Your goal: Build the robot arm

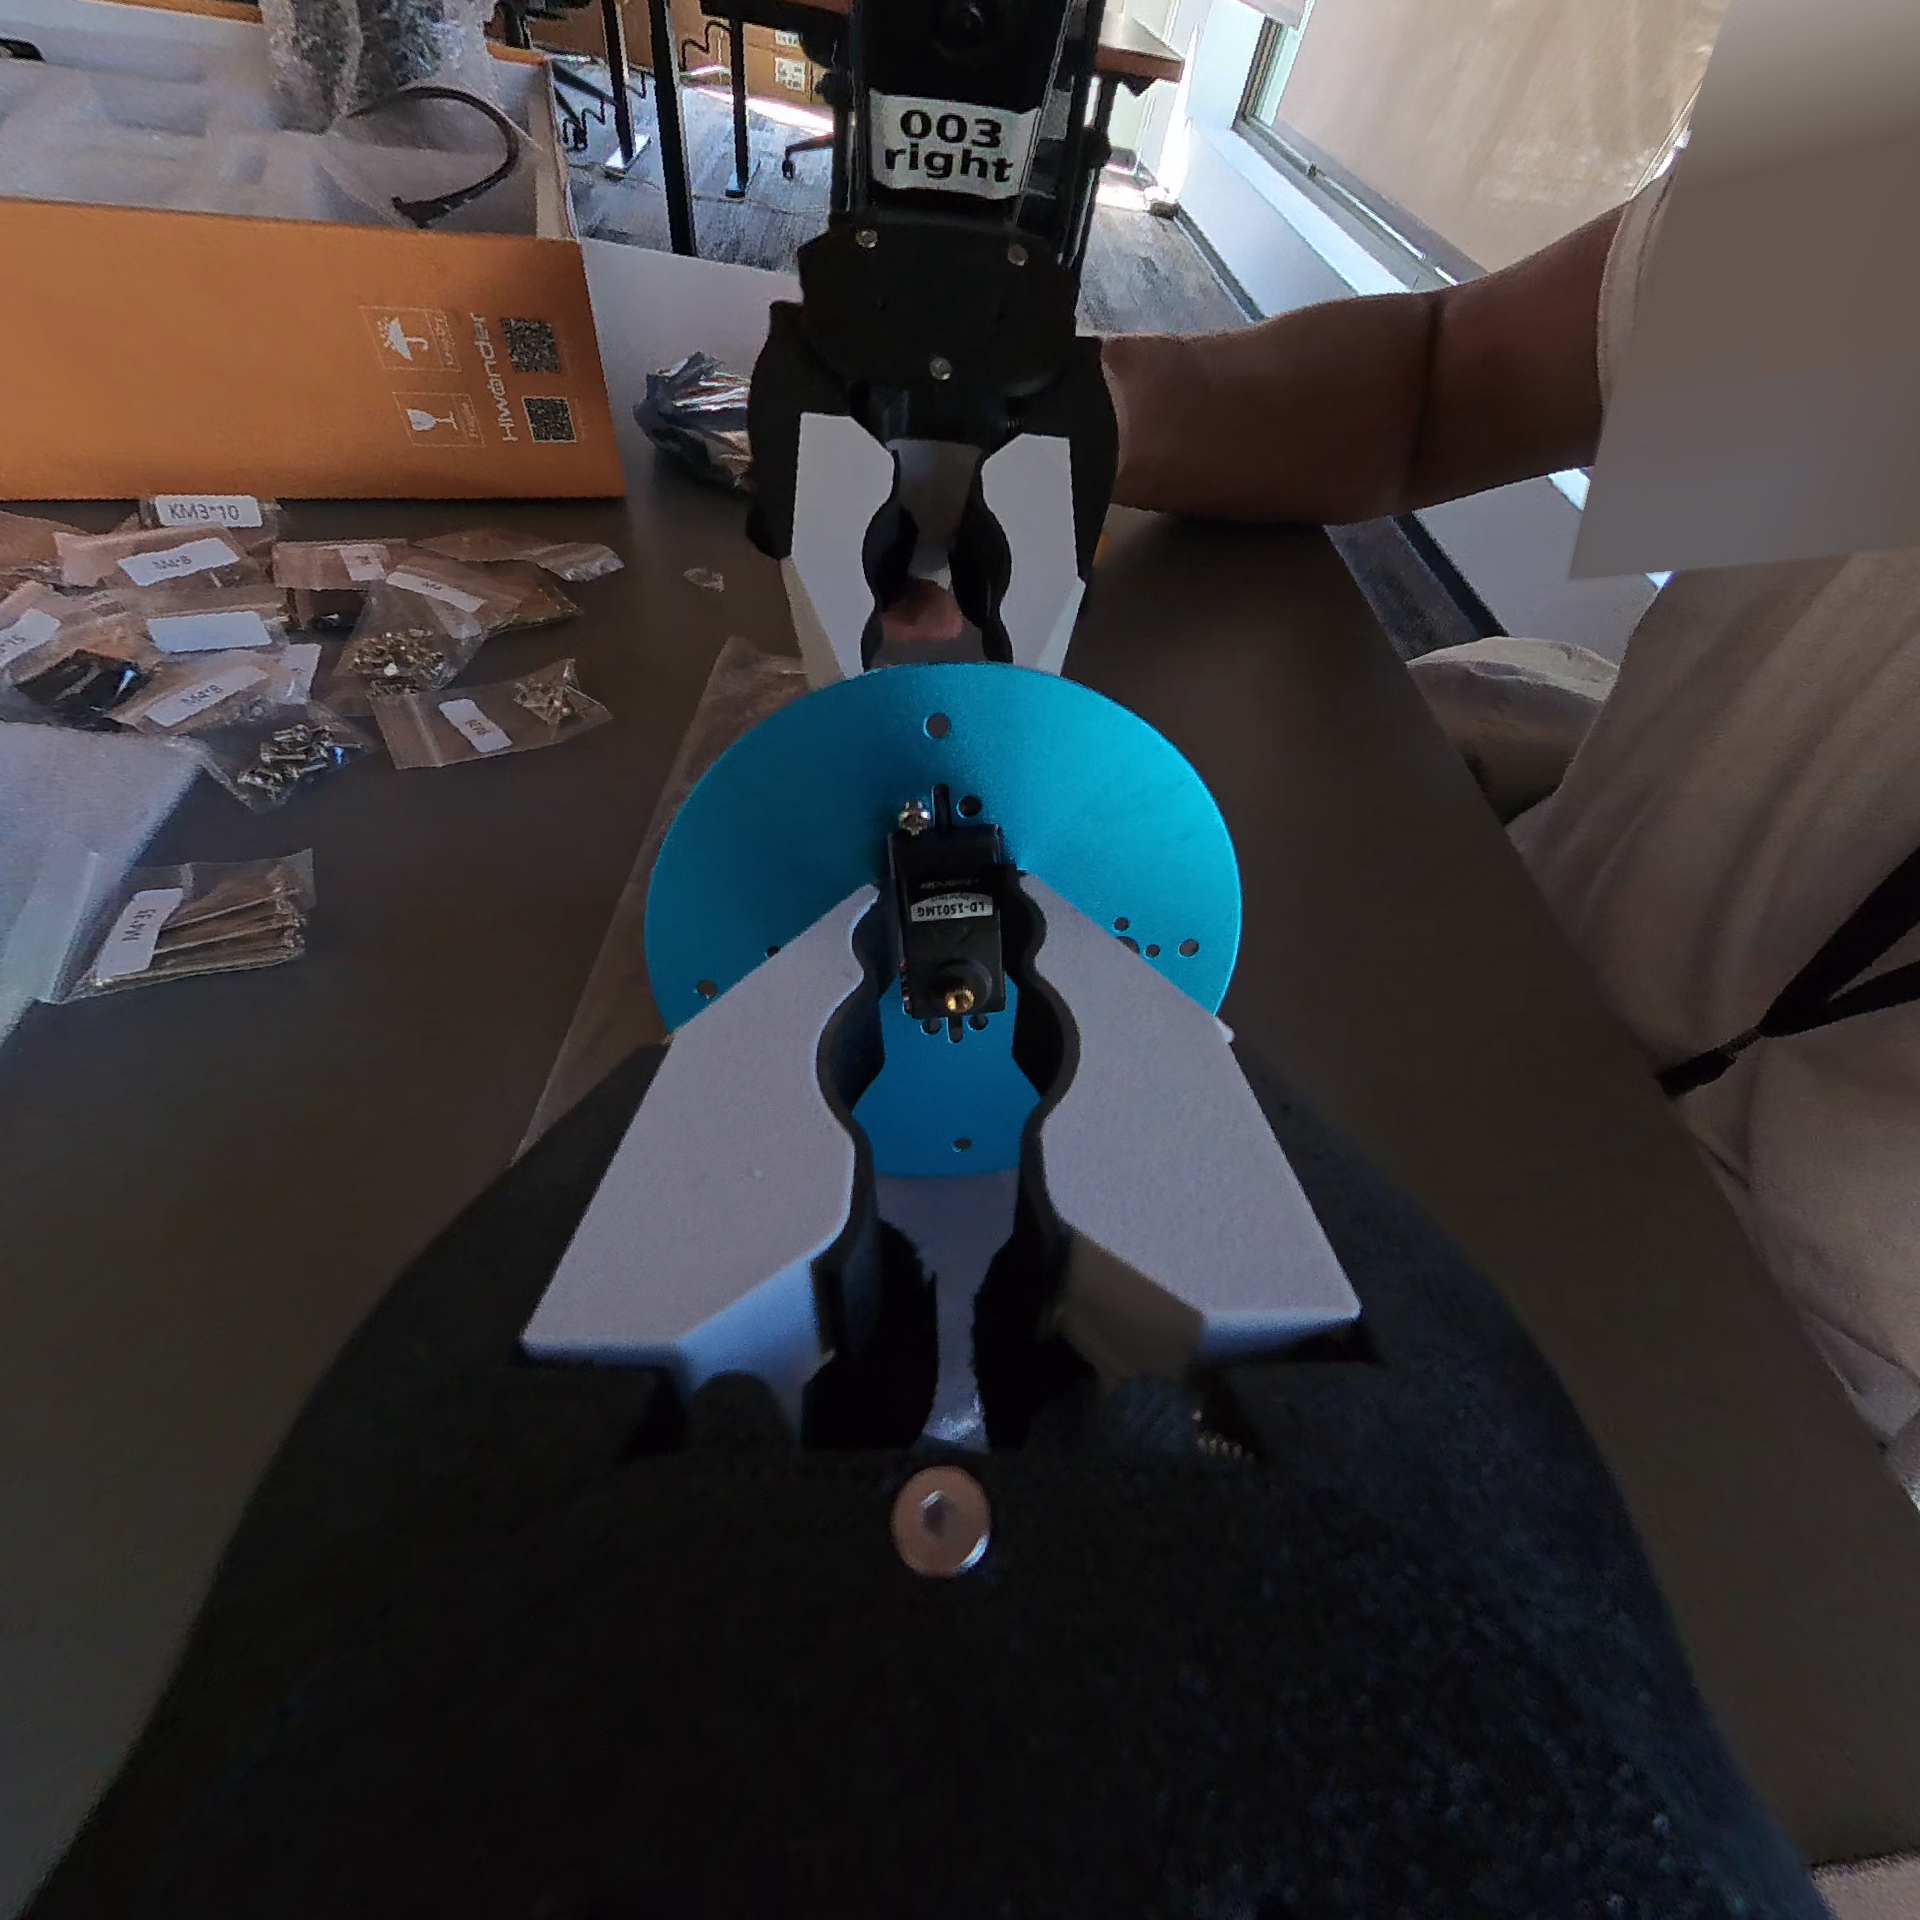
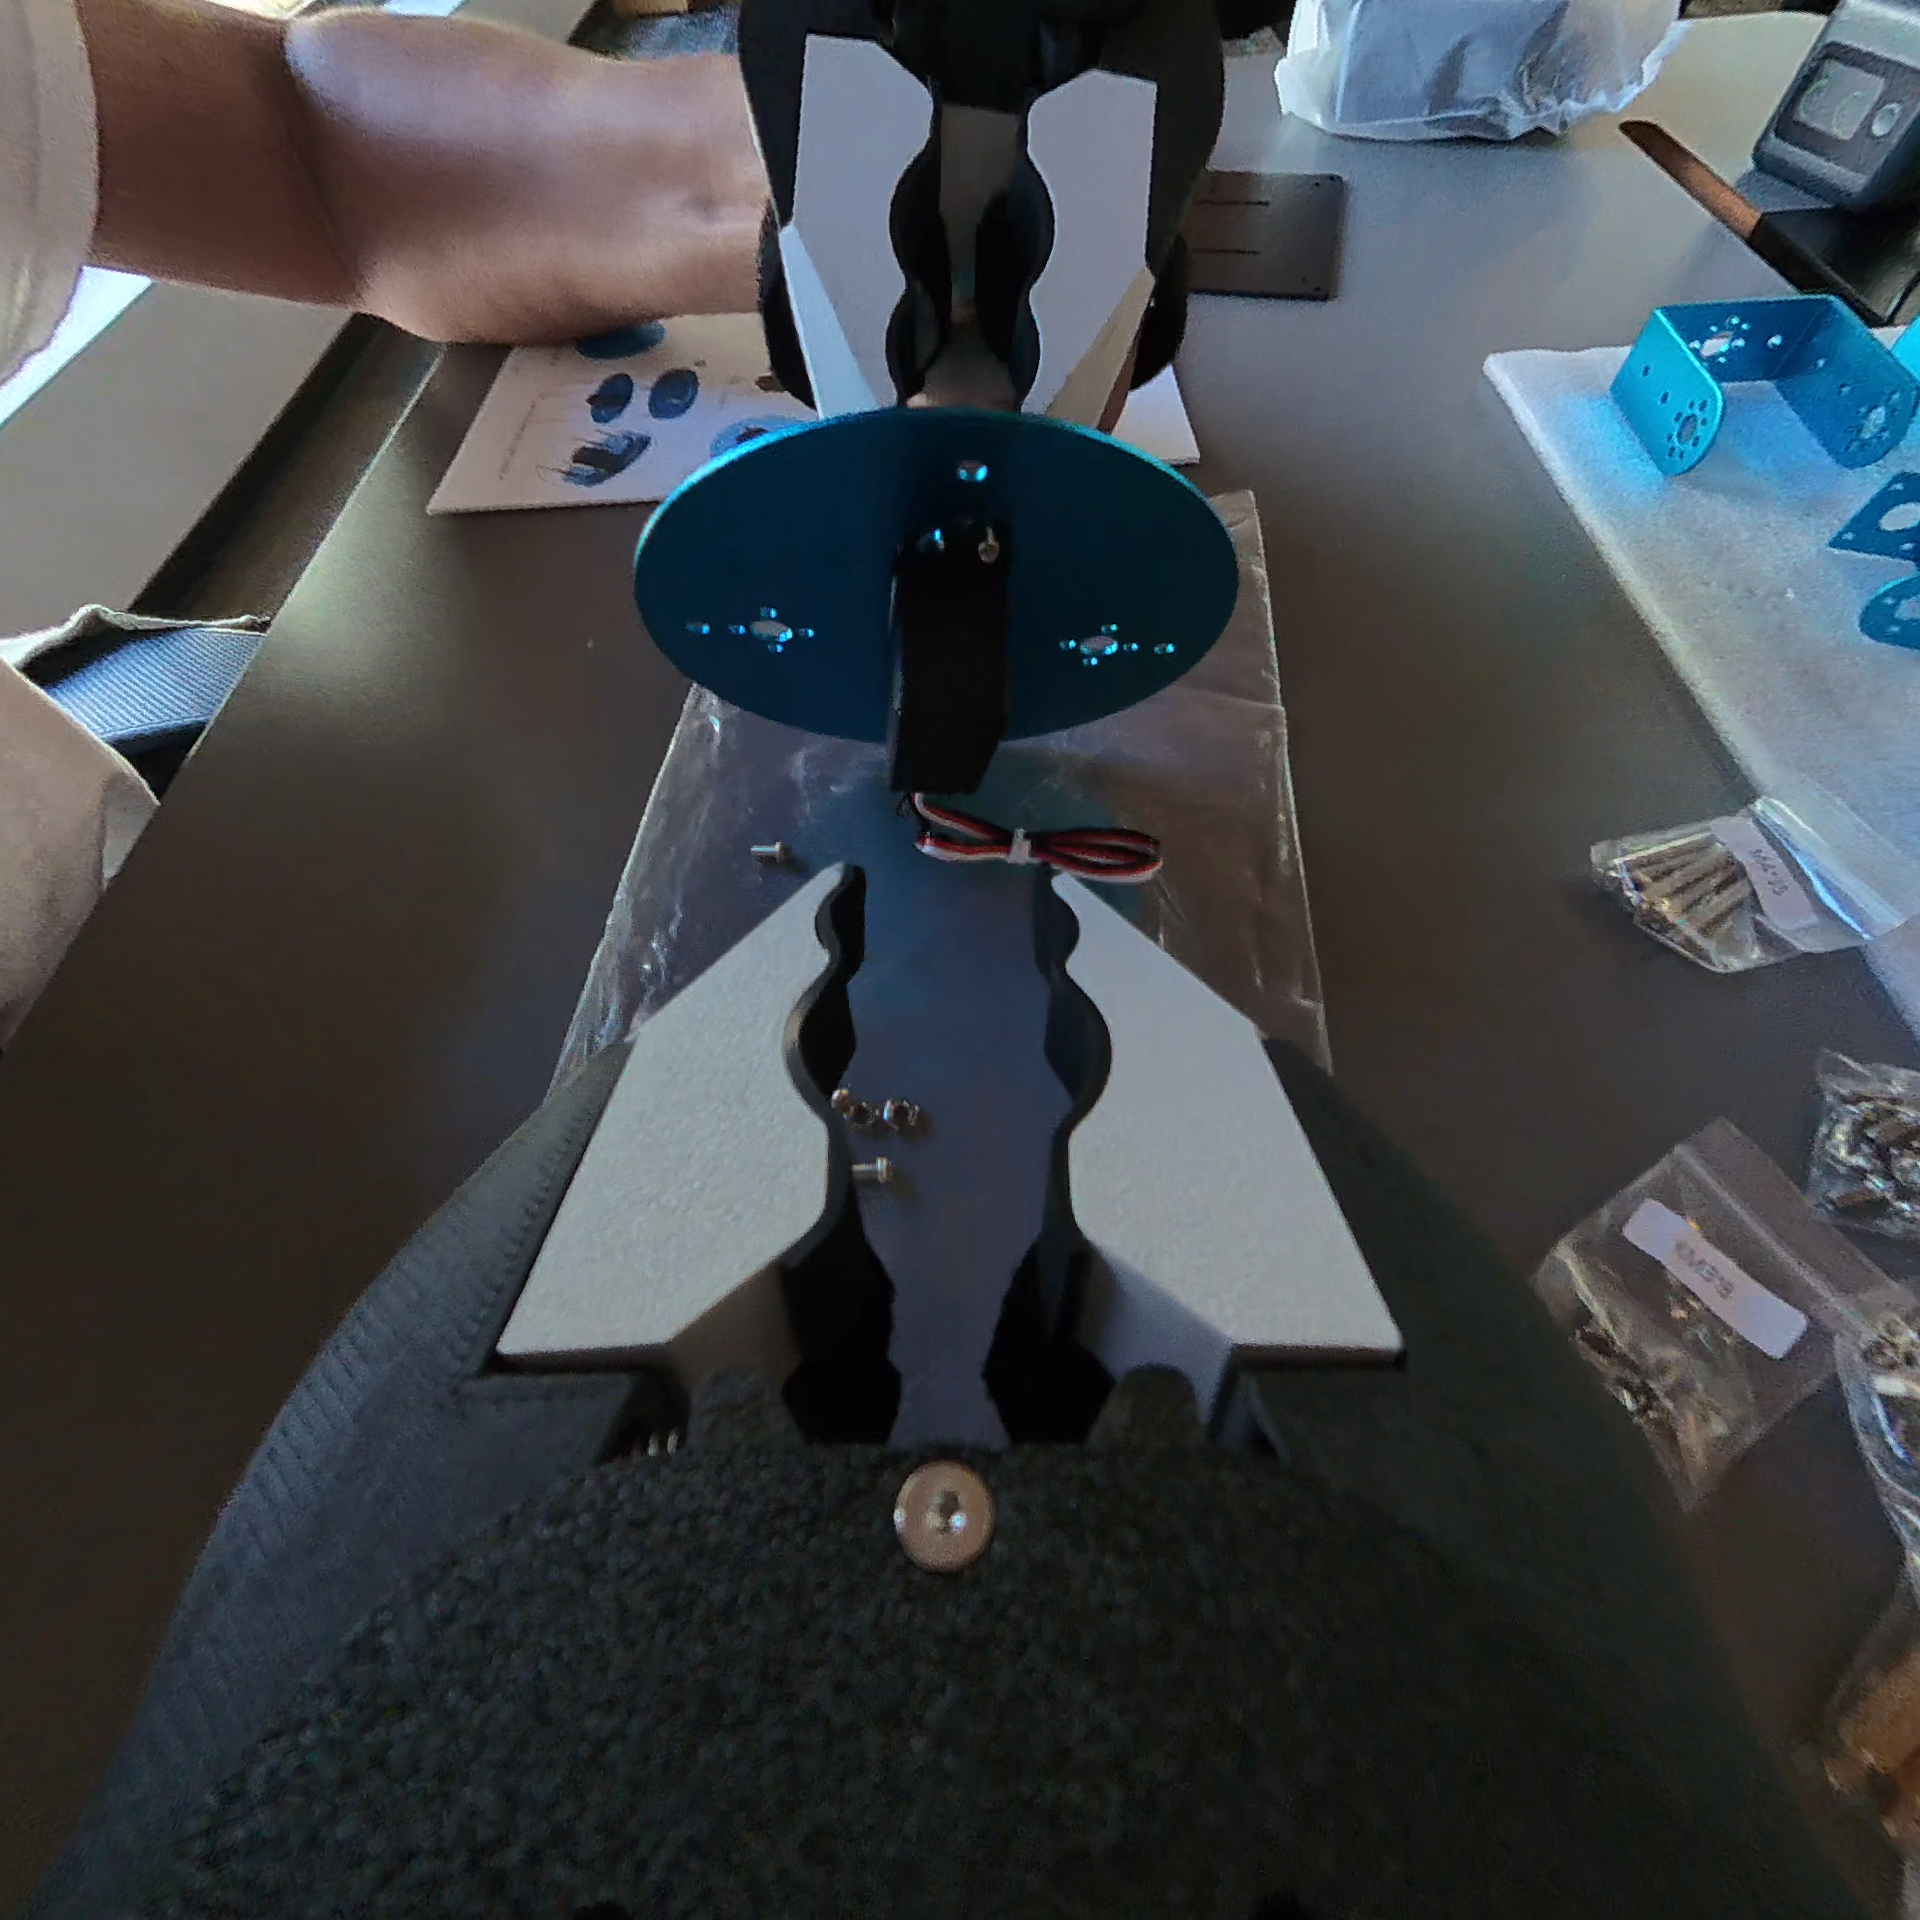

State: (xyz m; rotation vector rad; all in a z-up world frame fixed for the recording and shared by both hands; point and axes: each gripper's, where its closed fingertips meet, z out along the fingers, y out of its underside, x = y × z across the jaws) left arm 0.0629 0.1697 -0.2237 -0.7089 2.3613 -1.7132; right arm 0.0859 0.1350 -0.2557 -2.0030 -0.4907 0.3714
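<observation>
Your left gripper [image 1: 948, 894] is clamped on the black servo [image 1: 948, 940]. Its white fingers press against both sides of the servo body, which carries the blue disc [image 1: 790, 831] bolted around it. Servo and disc appear to hang clear of the table [image 2: 416, 935], tilted, above a clear plastic bag [image 2: 1195, 727] that lies flat towards the table's middle.

Your right gripper [image 2: 954, 883] is released: its fingers stand well apart with nothing between them, and it touches nothing. It faces the disc from the opposite side. The servo's tied wire bundle [image 2: 1023, 847] is just ahead of its fingertips, and a few loose screws and nuts [image 2: 878, 1117] lie on the bag below.

Bagged hardware [image 1: 312, 665] and an orange box [image 1: 260, 353] sit towards one table edge. A blue bracket [image 2: 1766, 384] lies towards the other, well apart.
</observation>
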